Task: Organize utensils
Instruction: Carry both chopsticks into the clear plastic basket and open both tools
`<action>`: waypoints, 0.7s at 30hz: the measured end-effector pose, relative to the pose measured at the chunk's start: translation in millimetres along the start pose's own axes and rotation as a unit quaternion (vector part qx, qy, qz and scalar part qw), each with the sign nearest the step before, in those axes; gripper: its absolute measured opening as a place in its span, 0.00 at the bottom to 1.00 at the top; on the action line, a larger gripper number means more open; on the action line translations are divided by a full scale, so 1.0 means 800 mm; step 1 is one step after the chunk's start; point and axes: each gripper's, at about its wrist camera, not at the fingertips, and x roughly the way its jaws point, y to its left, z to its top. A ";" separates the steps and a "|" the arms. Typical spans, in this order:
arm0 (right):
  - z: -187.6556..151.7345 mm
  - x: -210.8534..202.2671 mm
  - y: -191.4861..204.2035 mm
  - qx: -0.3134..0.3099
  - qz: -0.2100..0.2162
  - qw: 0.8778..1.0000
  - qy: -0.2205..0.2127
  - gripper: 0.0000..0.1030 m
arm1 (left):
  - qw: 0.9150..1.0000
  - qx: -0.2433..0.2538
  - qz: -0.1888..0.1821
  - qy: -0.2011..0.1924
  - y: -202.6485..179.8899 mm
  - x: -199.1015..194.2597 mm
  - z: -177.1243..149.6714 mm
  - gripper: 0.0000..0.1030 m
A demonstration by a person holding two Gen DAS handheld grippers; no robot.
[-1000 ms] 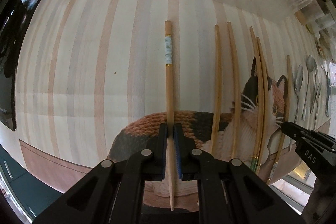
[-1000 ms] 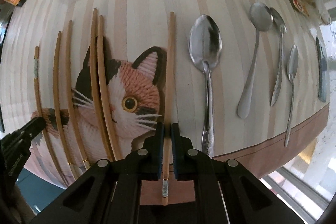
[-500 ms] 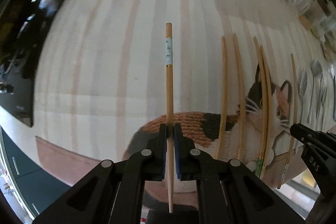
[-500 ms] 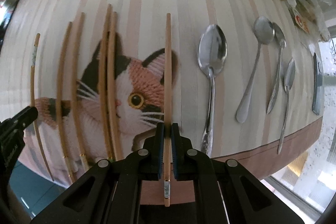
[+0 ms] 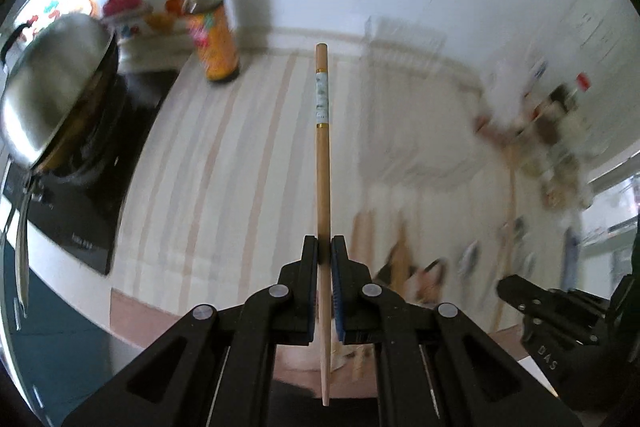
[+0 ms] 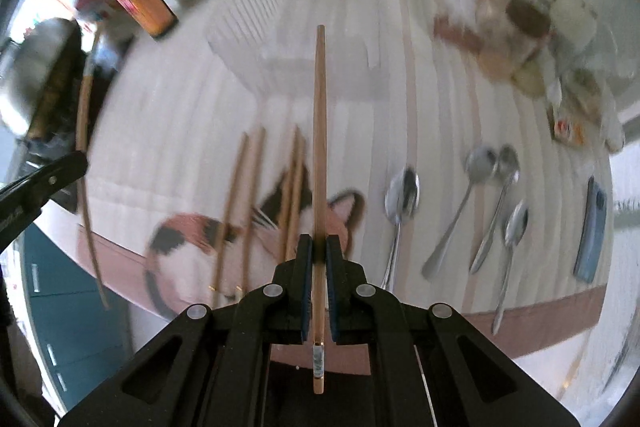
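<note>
Striped cloth [image 6: 168,131] with a calico cat print [image 6: 192,239] is spread over the bench, seen blurred in both wrist views. At the far left a steel wok [image 5: 56,79] is seen on a dark hob [image 5: 80,195], with an orange can [image 5: 214,45] just beside it. Jars and bottles [image 6: 532,7] are crowded along the far right edge.

One chopstick [image 5: 322,187] is gripped by the left gripper [image 5: 325,259], its jaws clenched on the shaft. This chopstick is held clear above the cloth, pointing away from the camera, with its banded, patterned end farthest out and its thin tip below the fingers.

A second chopstick [image 6: 319,155] is clamped in the right gripper [image 6: 318,255] in the same way. Here the patterned end is seen near the camera, below the jaws, while the plain end points out over the cloth.

Four more chopsticks [image 6: 256,203] are laid on the cat print in two loose pairs, just left of the held one. To the right, four spoons [image 6: 476,211] are laid out on the cloth, roughly side by side, and a blue flat object [image 6: 592,231], too blurred to name, is seen beyond them near the edge. A clear rack [image 6: 304,27] is seen at the back of the bench.
</note>
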 end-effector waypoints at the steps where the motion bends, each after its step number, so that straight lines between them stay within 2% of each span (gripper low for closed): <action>1: 0.011 -0.010 -0.008 0.000 0.008 1.000 -0.008 0.07 | 1.000 -0.003 -0.011 -0.005 -0.008 -0.007 0.014 0.04; 8: 0.138 -0.050 -0.055 0.031 0.057 0.996 -0.057 0.07 | 0.996 -0.022 -0.087 -0.004 -0.039 0.003 0.127 0.04; 12: 0.209 -0.032 -0.072 0.053 0.071 0.994 -0.061 0.07 | 0.992 -0.026 -0.118 0.032 -0.061 0.047 0.185 0.04; 17: 0.278 0.011 -0.073 0.052 0.051 0.996 -0.055 0.07 | 0.992 -0.015 -0.103 0.070 -0.079 0.106 0.221 0.04; 21: 0.306 0.045 -0.074 0.051 0.039 0.997 -0.038 0.07 | 0.991 -0.004 -0.088 0.098 -0.084 0.147 0.232 0.06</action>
